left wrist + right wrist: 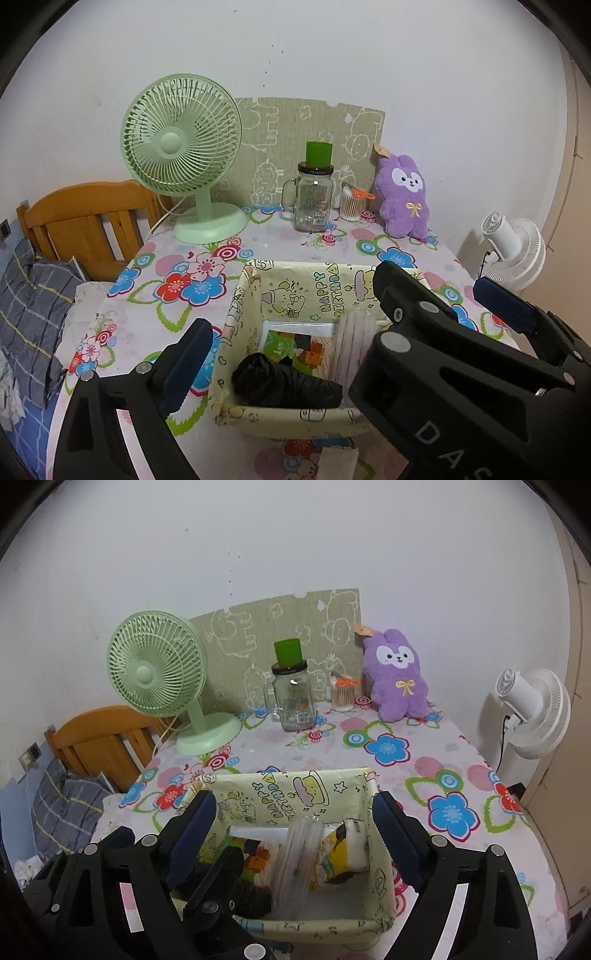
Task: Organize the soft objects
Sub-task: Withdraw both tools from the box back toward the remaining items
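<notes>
**Ana:** Both claws hung over the near end of the table! Right gripper stood wide, nothing between its blue pads, straddling the cartoon-print box.

**Ben:** And the left gripper was spread just as wide, empty too (its right finger was partly blocked by the other tool's black frame).

**Ana:** Down in the box lay a black bundle, a pack of clear straws and a tissue pack.

**Ben:** The purple plush bunny sat upright at the far right, against the wall, well apart from both claws.

**Ana:** Left of it stood a cotton swab jar, a glass mug under a green cup, and a green fan.
</notes>
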A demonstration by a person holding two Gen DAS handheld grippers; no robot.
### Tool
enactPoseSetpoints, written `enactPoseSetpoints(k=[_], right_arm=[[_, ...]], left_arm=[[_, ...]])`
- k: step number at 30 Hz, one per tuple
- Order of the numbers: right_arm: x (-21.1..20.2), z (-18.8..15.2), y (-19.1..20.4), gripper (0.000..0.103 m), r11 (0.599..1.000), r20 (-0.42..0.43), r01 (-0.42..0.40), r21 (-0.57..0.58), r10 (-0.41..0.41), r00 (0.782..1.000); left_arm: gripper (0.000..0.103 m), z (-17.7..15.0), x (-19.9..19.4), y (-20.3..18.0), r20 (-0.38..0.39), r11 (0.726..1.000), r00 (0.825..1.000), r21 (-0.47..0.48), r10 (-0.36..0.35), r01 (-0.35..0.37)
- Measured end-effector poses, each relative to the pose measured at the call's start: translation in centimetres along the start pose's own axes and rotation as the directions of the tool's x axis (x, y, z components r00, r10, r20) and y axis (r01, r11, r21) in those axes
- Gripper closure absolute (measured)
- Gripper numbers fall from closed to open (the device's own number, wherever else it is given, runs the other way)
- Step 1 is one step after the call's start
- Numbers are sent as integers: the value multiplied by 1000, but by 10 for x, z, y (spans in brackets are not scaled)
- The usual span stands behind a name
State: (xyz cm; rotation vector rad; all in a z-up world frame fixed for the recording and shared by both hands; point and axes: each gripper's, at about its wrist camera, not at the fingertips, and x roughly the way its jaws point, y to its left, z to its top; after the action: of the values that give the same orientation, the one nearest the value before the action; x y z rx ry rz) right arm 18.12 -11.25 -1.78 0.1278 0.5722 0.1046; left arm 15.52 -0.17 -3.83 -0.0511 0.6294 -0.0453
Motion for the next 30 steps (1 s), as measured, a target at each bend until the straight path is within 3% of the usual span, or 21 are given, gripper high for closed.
enactPoseSetpoints(k=[13, 30], right_arm=[[-41, -4, 1, 5, 1000, 40, 8, -6, -8, 999], [-90, -14, 4, 1, 999, 99, 0, -33, 3, 995]], left_arm=[[0, -9, -35, -6, 37, 1000, 999, 7, 6, -7], [0, -23, -78, -9, 93, 1000, 996, 5, -14, 14]])
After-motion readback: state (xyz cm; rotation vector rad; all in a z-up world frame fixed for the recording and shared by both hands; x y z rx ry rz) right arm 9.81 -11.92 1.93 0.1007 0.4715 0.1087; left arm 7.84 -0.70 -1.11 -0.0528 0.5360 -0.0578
